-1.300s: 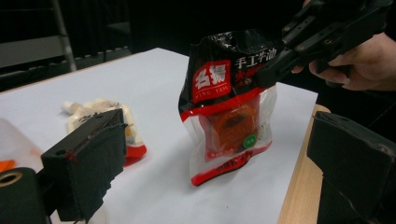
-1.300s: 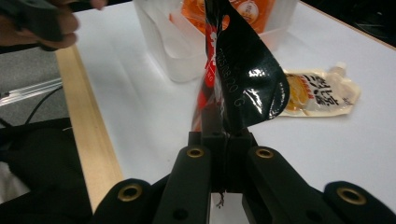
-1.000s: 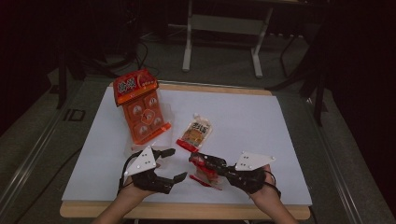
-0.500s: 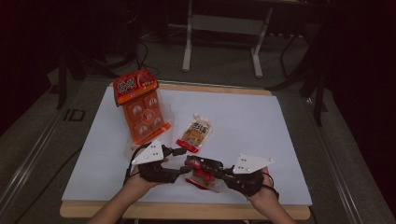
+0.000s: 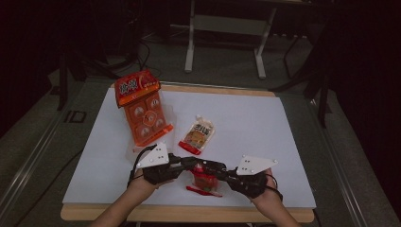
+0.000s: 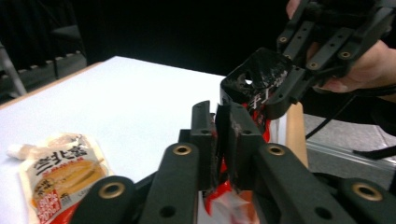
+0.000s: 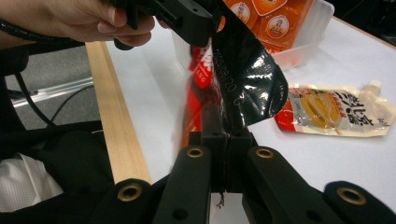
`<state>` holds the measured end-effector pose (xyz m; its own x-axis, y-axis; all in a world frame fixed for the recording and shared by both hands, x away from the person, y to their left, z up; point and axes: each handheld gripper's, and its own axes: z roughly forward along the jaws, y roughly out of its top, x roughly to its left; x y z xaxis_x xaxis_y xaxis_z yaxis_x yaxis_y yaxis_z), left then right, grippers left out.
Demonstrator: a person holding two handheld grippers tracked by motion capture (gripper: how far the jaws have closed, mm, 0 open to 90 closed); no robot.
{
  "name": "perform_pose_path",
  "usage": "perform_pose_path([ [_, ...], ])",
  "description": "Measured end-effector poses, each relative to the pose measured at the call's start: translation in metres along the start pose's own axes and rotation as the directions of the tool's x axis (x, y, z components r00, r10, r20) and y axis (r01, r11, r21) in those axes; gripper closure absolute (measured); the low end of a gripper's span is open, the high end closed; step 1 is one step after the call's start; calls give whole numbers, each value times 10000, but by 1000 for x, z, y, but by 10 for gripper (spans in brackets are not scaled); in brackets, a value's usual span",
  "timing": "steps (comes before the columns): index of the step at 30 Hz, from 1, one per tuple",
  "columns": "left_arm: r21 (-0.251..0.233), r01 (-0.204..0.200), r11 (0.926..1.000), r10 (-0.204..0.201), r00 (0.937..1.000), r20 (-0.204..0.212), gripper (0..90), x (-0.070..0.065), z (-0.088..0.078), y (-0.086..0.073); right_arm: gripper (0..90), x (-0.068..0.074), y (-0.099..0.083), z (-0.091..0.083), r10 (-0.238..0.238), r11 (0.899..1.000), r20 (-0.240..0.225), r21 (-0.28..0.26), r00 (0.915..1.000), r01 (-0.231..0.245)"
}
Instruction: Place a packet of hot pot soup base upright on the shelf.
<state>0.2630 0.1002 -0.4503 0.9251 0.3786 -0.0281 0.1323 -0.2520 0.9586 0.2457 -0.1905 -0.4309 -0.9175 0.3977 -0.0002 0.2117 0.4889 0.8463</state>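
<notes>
Both grippers sit at the near edge of the table [image 5: 283, 118], a small red and black packet [image 5: 204, 179] strung between them. Right gripper [image 5: 226, 174] is clamped on the packet's edge; in the right gripper view the jaws pinch the film tight [image 7: 223, 135]. Left gripper [image 5: 190, 163] has just been closing and now bites the opposite edge, red film caught between its jaws [image 6: 222, 158].

Handling, by my read: light, thin, glossy film, soft and crinkly, no stiffness at all. Slippery under hard jaws, so grip on the flat sealed margin, not the puffed middle. If the aim is tearing it open, pull from close, opposed grip points near one edge; contents could spill or squash.

A red strip [image 5: 203, 191] lies on the table just below the packet, can't tell what it is.

Farther out: yellow sauce pouch [image 5: 197, 134] flat on the table, untouched. Beyond that, orange multipack [image 5: 142, 113] in a clear tray.
</notes>
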Motion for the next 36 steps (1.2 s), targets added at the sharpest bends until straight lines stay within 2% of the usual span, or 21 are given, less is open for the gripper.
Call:
perform_pose_path([
  [4, 7, -3, 10000, 3, 10000, 88, 866, 1, 0, 0, 900, -1, -2, 1, 52, 10000, -34, -41, 10000, -52],
  [9, -279, 199, 9994, -191, 9995, 257, 873, 2, -1, 0, 899, -2, -1, 0, 109, 9999, 14, -117, 9999, -108],
  [13, -227, 127, 9997, -123, 9998, 164, 874, 1, -1, 1, 894, -3, -1, 0, 156, 9998, 37, -141, 9999, -155],
  [14, -185, -57, 9998, 57, 10000, 14, 875, 0, -2, 3, 889, -3, -1, 0, 227, 9996, -53, -186, 9997, -227],
  [18, -318, 25, 9995, -23, 10000, 55, 877, -1, -4, 7, 850, -4, -2, 0, 242, 9995, -21, -222, 9997, -243],
  [22, -496, -82, 9987, 77, 9999, -97, 877, 0, -9, 10, 762, -6, -2, -2, 310, 9992, 101, -263, 9995, -307],
  [28, -746, -200, 9970, 170, 9990, -406, 877, 5, -22, 16, 536, -9, -3, -4, 329, 9981, 319, -540, 9989, -312],
  [31, -886, -267, 9957, 209, 9976, -656, 878, 9, -31, 19, 379, -9, -5, -6, 411, 9945, 518, -981, 9978, -359],
  [32, -919, -314, 9953, 247, 9970, -739, 877, 10, -34, 20, 358, -9, -5, -7, 485, 9931, 658, -1101, 9967, -410],
  [34, -1031, -316, 9942, 223, 9956, -906, 877, 13, -41, 22, 258, -11, -6, -8, 696, 9900, 519, -1264, 9962, -626],
  [36, -1066, -432, 9934, 316, 9936, -1081, 877, 16, -47, 24, 215, -14, -6, -9, 817, 9877, 558, -1379, 9951, -734],
])
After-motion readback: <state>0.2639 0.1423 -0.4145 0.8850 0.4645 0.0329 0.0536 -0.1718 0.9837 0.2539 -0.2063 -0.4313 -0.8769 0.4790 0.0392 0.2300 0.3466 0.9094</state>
